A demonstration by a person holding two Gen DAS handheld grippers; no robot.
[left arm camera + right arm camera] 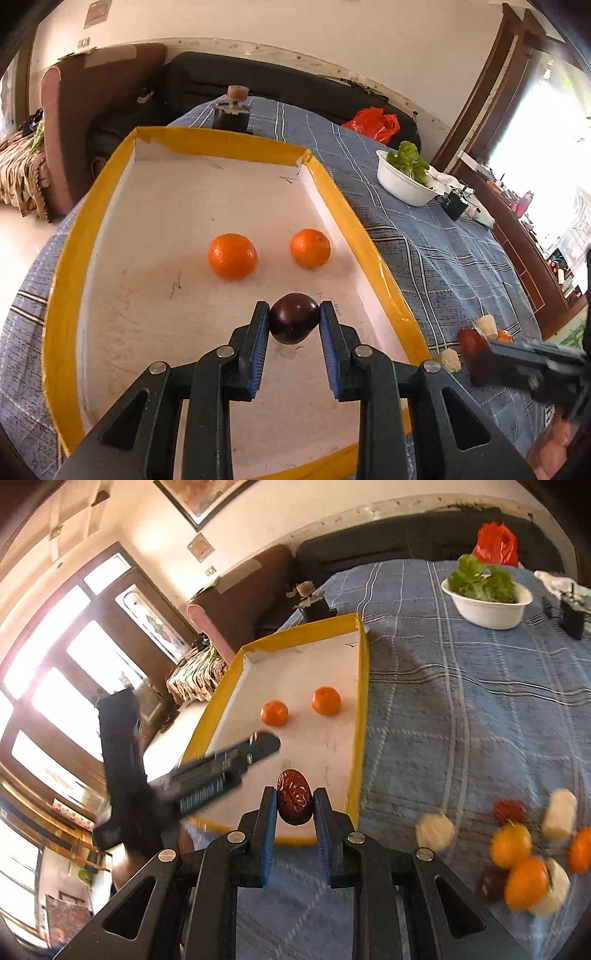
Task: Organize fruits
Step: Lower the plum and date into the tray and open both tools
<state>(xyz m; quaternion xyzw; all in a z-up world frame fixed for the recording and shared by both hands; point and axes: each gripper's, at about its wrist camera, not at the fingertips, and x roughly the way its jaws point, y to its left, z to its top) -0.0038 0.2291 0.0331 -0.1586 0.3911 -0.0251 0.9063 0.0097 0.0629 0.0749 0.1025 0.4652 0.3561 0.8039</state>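
A white tray with a yellow rim (354, 221) lies on the blue checked cloth and holds two oranges (232, 256) (309, 247). My left gripper (294, 321) is shut on a dark purple plum (294, 322) low over the tray floor. My right gripper (294, 805) is shut on a wrinkled red date (294, 796) above the tray's near rim (364, 716). The oranges also show in the right wrist view (274, 713) (325, 700). The left gripper shows blurred at the tray's left side (255, 751).
A loose pile of fruit, orange, yellow, red, dark and white pieces (524, 882), lies on the cloth right of the tray. A white bowl of lettuce (489, 607), a small black box (572, 618) and a red bag (495, 544) sit at the far side. A dark stand (232, 118) sits behind the tray.
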